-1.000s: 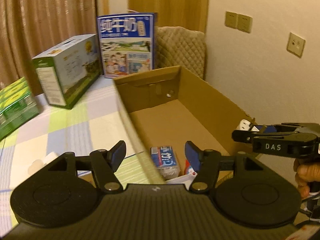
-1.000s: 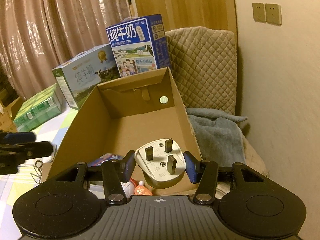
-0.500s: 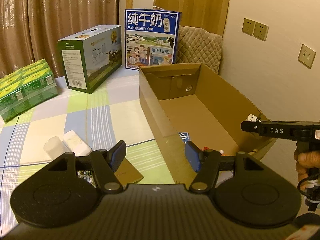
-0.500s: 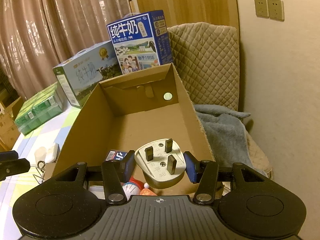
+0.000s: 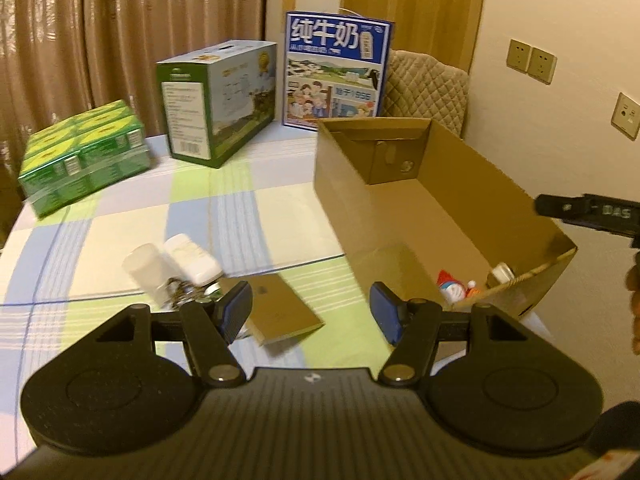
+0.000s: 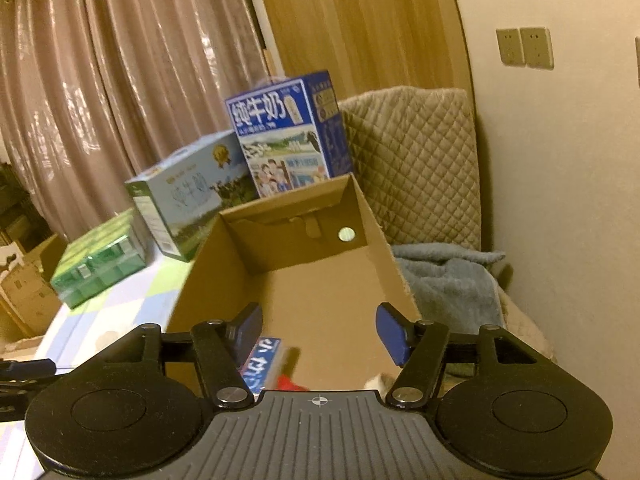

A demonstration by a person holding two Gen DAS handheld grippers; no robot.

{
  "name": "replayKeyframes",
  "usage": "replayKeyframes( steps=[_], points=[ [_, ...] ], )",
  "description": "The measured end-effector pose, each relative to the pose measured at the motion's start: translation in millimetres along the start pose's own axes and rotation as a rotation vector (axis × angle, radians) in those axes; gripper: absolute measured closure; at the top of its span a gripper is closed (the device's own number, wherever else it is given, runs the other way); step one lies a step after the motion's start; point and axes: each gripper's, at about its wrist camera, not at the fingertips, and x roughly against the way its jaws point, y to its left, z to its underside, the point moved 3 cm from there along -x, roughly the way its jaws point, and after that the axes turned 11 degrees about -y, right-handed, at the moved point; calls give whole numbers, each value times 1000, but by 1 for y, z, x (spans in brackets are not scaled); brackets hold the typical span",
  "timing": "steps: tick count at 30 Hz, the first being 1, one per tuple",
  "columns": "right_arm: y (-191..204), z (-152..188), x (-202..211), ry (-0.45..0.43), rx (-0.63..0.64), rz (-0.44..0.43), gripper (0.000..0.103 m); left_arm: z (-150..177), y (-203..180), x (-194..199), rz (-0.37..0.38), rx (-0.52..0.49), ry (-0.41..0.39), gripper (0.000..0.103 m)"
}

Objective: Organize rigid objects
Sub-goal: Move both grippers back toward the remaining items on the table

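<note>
An open cardboard box (image 5: 352, 200) (image 6: 208, 272) stands on the checked tablecloth. The white plug (image 5: 502, 271) lies in its near right corner beside a small red and white toy (image 5: 450, 284); a blue packet (image 6: 262, 364) also lies inside. My right gripper (image 6: 320, 334) is open and empty over the box's near end; it also shows in the left wrist view (image 5: 588, 210). My left gripper (image 5: 310, 312) is open and empty above the table, left of the box. Near it lie two white bottles (image 5: 188, 258), a bunch of metal clips (image 5: 182, 294) and a brown booklet (image 5: 276, 308).
A blue milk carton box (image 5: 336, 74), a green and white box (image 5: 218, 100) and a pack of green cartons (image 5: 82, 156) stand at the table's far side. A quilted chair (image 6: 412, 164) with a grey blanket (image 6: 448, 284) is behind the cardboard box, by the wall.
My right gripper opened and let go of the white plug, which now lies in the box. My left gripper moved back and left, away from the box.
</note>
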Motion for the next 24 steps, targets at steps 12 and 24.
replayKeyframes(
  steps=[12,24],
  points=[
    [82,39,67,4,66,-138,35,32,60,63,-116,70,2,43],
    [130,84,83,111,82,-204,30,52,103,104,-199,109,-3,43]
  ],
)
